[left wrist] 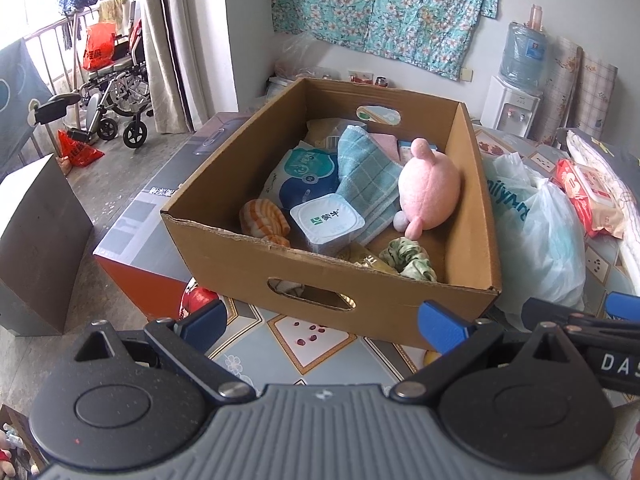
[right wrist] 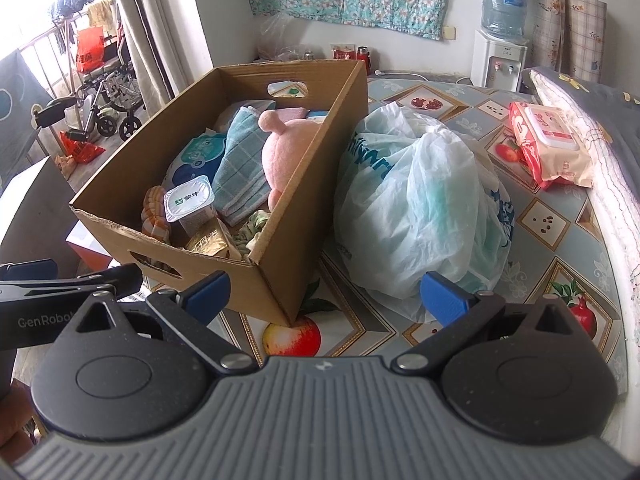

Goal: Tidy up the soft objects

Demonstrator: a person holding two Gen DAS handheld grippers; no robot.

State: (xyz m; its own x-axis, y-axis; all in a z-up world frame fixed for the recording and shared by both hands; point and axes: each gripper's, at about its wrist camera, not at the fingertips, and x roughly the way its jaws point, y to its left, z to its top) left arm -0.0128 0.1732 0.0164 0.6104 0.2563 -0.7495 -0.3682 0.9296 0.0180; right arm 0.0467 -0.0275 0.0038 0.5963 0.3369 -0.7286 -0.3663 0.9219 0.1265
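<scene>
Both my left gripper (left wrist: pixel 322 326) and right gripper (right wrist: pixel 325 294) are wide and empty, the box (left wrist: pixel 248 254) of soft things sits just ahead, so next I pick the pink toy (left wrist: pixel 430 186)

An open brown cardboard box (left wrist: pixel 328 280) with cut-out handle holes sits on the tabletop. Inside, a round pink plush toy (left wrist: pixel 430 184) leans against the right wall, touching a folded light-blue checked towel (left wrist: pixel 368 184). An orange-and-white striped soft toy (left wrist: pixel 264 220) lies at the front left, and a crumpled green fabric scrunchie (left wrist: pixel 408 260) sits in the front right corner.
</scene>
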